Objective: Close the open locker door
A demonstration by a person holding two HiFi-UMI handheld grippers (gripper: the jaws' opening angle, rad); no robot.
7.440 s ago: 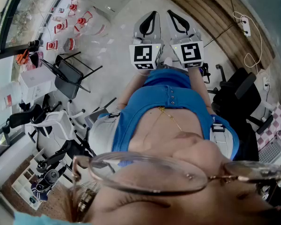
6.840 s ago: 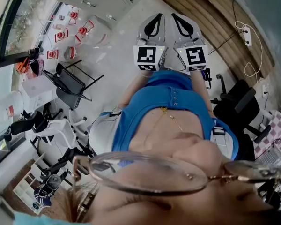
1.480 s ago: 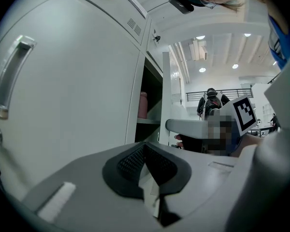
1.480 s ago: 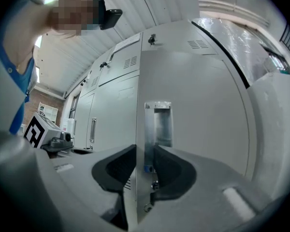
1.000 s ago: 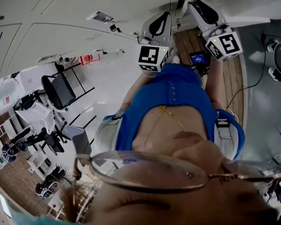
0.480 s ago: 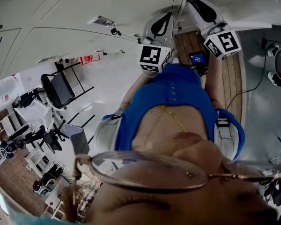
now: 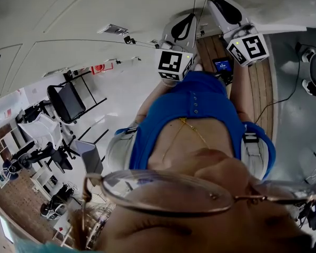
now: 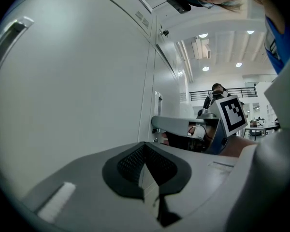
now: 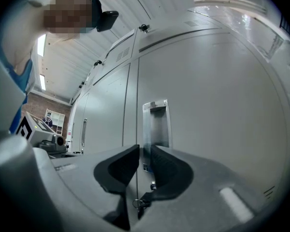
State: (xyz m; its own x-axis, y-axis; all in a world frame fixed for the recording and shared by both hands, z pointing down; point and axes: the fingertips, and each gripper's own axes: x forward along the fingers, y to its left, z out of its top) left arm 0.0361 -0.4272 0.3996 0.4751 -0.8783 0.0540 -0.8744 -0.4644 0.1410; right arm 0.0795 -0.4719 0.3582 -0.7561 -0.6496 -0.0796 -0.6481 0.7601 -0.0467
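White lockers fill both gripper views. In the right gripper view the locker door (image 9: 208, 105) carries a recessed metal handle (image 9: 154, 124), with a key ring (image 9: 142, 202) hanging below. My right gripper (image 9: 144, 149) points level at the door's edge. Its jaws have just been closing and stand narrowly apart, the door's edge line showing in the gap. In the head view this gripper (image 7: 219, 1) reaches to the lockers at the top. My left gripper (image 8: 145, 146) is shut on nothing beside a locker front (image 8: 87, 81); it is lower in the head view (image 7: 185, 17).
A black folding chair (image 7: 68, 101) and more chairs stand at the left. A wooden floor strip (image 7: 258, 88) with a cable (image 7: 284, 96) runs at the right. A small screen device (image 7: 223, 66) lies near my feet.
Since several seconds ago I have turned from the open room to face the lockers. Over the last second the right gripper has edged toward the lockers; the left has stayed put.
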